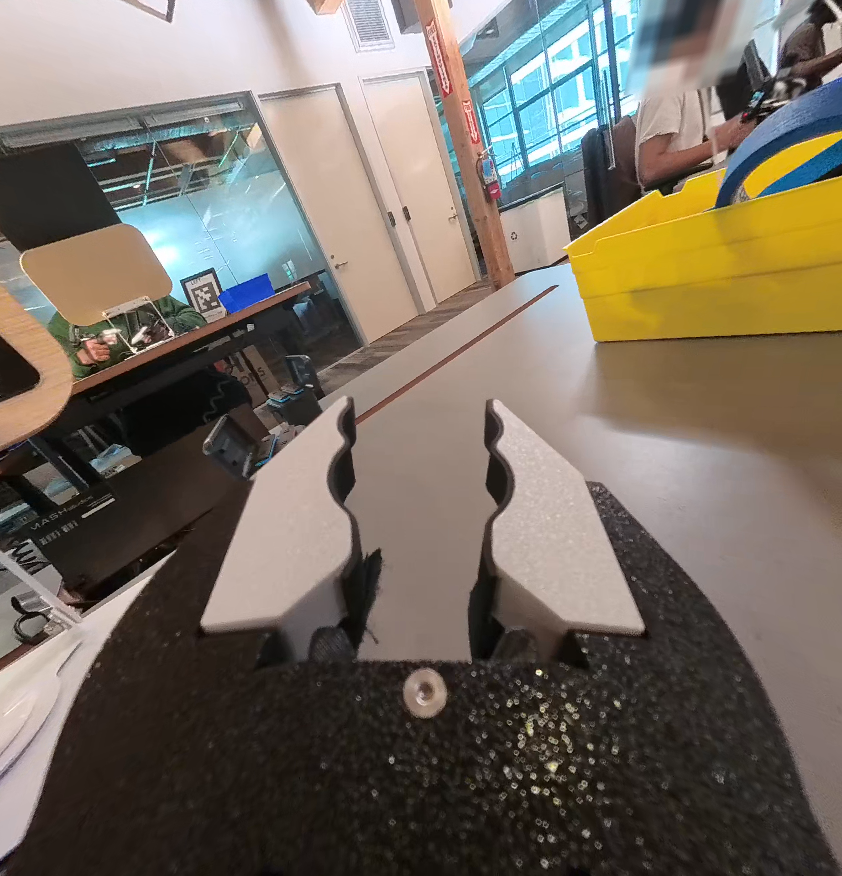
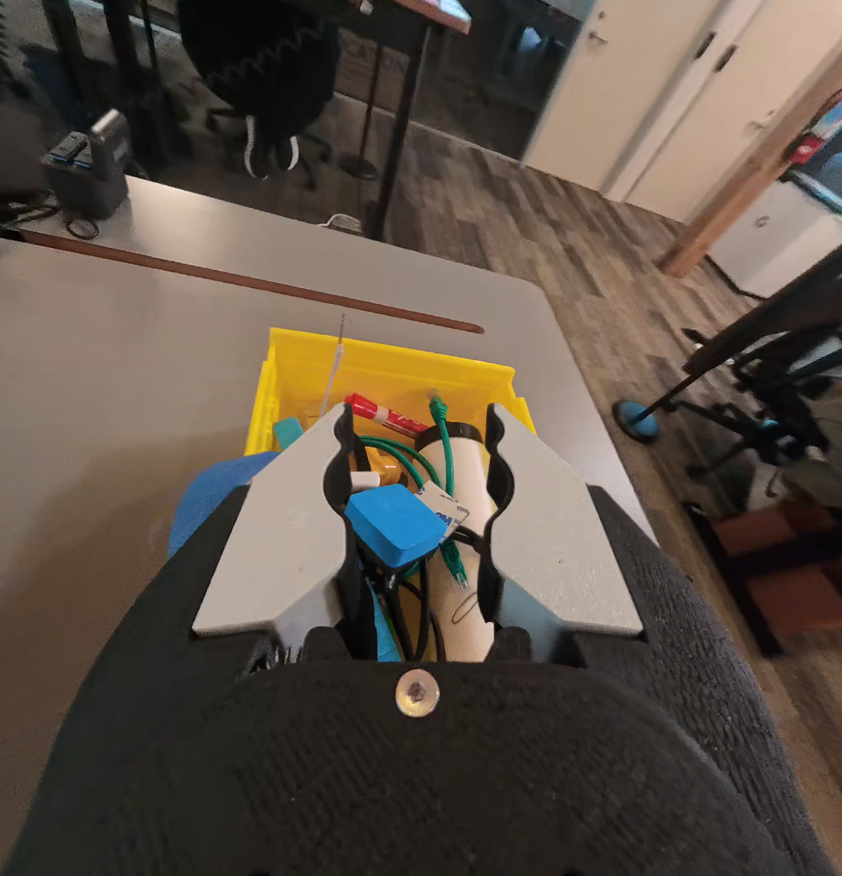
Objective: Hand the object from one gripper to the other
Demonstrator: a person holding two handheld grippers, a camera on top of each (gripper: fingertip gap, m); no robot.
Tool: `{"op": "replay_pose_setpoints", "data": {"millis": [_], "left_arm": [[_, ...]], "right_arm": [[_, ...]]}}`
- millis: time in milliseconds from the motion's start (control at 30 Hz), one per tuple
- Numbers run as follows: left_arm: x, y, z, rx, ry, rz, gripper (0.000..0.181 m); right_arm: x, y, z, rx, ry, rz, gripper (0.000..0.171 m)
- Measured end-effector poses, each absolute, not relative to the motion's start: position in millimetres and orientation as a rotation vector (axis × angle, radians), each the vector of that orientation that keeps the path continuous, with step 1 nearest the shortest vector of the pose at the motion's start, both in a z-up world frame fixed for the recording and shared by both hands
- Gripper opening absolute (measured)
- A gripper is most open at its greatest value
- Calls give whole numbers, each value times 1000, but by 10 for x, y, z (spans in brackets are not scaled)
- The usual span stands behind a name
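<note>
The right gripper (image 2: 416, 426) hangs wide open and empty above the yellow bin (image 2: 390, 365), over a blue block (image 2: 395, 521). The left gripper (image 1: 419, 417) waits open and empty over the worktop (image 1: 694, 426). Best to lower straight and close squarely on the block, clear of the green cable (image 2: 445, 445).

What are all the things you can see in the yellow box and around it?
Box: one, yellow, on the table.
Table: one, grey, under the box.
Marker: one, red, in the box, far end.
Cable: one, green, draped over the tube.
Tube: one, white with a black cap, in the box.
Block: one, blue, on top of the pile.
Tape roll: one, blue, in the box.
Left gripper: open, empty, low over the table.
Right gripper: open, above the box.
</note>
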State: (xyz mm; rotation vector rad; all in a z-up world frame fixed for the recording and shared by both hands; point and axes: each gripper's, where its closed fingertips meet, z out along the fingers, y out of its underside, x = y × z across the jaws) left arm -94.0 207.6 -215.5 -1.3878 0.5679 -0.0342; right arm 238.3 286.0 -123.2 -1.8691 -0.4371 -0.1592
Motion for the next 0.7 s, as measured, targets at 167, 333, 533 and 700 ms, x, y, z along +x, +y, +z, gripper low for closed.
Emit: {"op": "replay_pose_setpoints", "data": {"millis": [167,333,533,700], "left_arm": [[-893,2056,-2149,-1379,585,-37,51],[-911,2044,-2111,-1369,561,-62,50],[-999,2054,-2076,-1374,505,-90,49],[-994,2005,-1910,-1355,500,-84,45]], "right_arm": [[1491,2551,-881,-1600,-601,-89,53],[-37,2305,-892,-1186,-738,427,50],[-409,2748,-1617,-1076,-591,332,42],[-600,2751,-1880,-1065,-737,324,42]]}}
